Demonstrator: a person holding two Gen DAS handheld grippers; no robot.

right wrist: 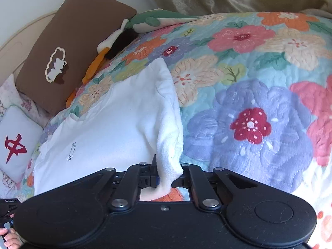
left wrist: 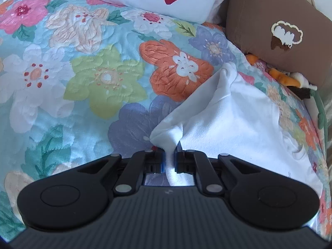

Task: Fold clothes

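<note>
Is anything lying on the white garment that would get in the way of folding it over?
Nothing visible does. The white garment lies bare on the floral quilt, each tool already shut on an edge: left tool, right tool. The brown pillow and plush toys sit beyond it.

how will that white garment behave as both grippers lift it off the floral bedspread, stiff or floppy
Probably floppy: the white garment already bunches into soft folds where the left gripper pinches it. Its fleecy edge at the right gripper droops, so the unheld middle will likely sag. It looks light, and should drag over the floral bedspread rather than slide cleanly.
</note>
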